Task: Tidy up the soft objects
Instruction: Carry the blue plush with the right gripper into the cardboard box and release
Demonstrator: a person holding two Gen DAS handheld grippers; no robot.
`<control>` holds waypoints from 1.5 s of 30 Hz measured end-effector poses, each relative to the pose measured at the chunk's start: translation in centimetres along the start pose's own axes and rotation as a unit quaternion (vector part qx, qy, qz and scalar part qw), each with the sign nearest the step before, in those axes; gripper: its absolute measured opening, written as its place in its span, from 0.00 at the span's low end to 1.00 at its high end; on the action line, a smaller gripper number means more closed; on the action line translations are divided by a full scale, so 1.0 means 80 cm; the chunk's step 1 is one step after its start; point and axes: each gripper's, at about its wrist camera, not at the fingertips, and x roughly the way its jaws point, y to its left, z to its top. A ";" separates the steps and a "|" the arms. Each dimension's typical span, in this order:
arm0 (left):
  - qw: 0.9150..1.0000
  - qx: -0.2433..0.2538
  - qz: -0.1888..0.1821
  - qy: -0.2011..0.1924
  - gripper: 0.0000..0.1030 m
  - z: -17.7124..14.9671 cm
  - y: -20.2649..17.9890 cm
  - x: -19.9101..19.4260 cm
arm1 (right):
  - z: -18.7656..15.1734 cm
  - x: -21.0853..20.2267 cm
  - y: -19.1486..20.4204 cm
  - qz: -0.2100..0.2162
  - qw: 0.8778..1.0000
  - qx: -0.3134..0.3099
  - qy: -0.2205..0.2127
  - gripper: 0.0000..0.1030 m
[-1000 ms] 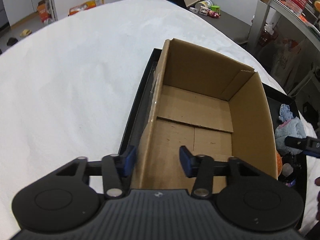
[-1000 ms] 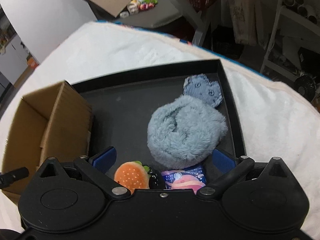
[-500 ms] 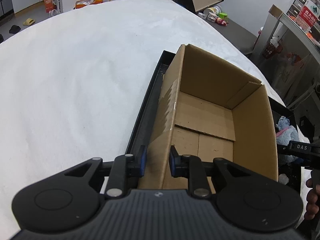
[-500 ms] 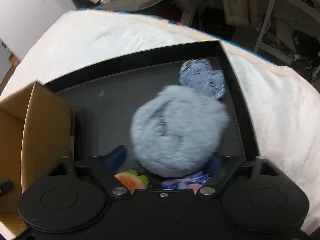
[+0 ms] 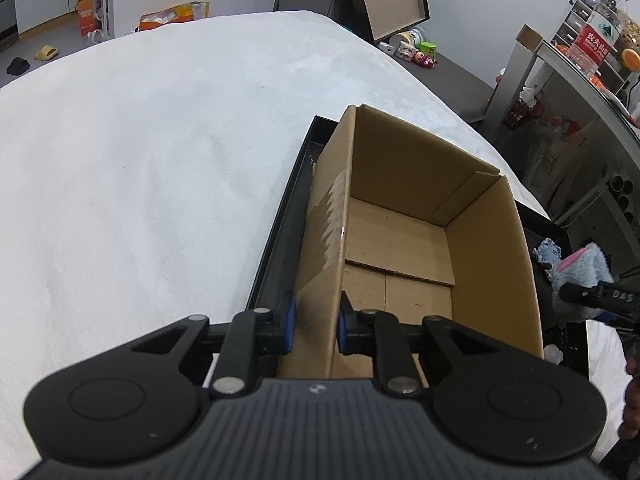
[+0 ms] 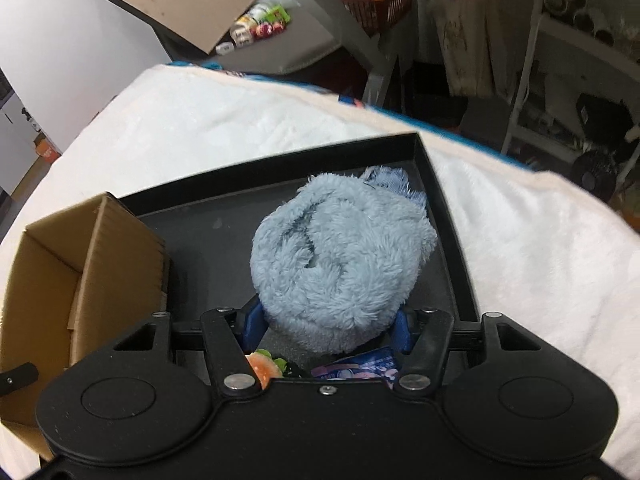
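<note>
Hiding most of the blue cloth (image 6: 386,178) behind it, the fluffy toy (image 6: 340,256) is being pinched by the right gripper (image 6: 328,330), whose jaws have just been closing, above the black tray (image 6: 444,208); the cardboard box (image 5: 492,264) wall is being clamped by the left gripper (image 5: 316,320).

My brown cardboard box (image 5: 404,240) gapes unobstructed from above; its tall wall (image 6: 120,256) stands between it and the black tray floor (image 6: 208,220).

left gripper (image 5: 314,322) clamped on cardboard box (image 5: 400,256) wall, box empty.
</note>
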 end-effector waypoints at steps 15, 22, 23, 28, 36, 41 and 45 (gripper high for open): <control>1.000 -0.008 -0.010 -0.007 0.18 0.002 0.011 -0.004 | 0.014 -0.048 0.033 0.013 0.998 -0.052 -0.027 0.56; 1.000 -0.004 -0.016 -0.004 0.18 -0.001 0.014 -0.003 | 0.015 -0.060 0.068 0.034 0.996 -0.079 -0.029 0.56; 1.000 -0.004 -0.016 -0.004 0.18 -0.002 0.013 -0.003 | 0.016 -0.061 0.073 0.037 0.995 -0.083 -0.030 0.57; 1.000 -0.020 -0.010 0.006 0.18 0.004 0.015 0.001 | 0.014 -0.065 0.092 0.042 0.993 -0.101 -0.032 0.57; 1.000 -0.022 -0.010 0.004 0.18 0.001 0.017 0.002 | 0.011 -0.067 0.127 0.056 0.990 -0.123 -0.036 0.57; 1.000 -0.024 -0.011 0.005 0.18 0.002 0.017 0.003 | 0.010 -0.064 0.151 0.070 0.987 -0.140 -0.034 0.57; 0.999 -0.030 -0.010 0.007 0.18 0.002 0.018 0.004 | 0.008 -0.058 0.171 0.077 0.985 -0.154 -0.031 0.57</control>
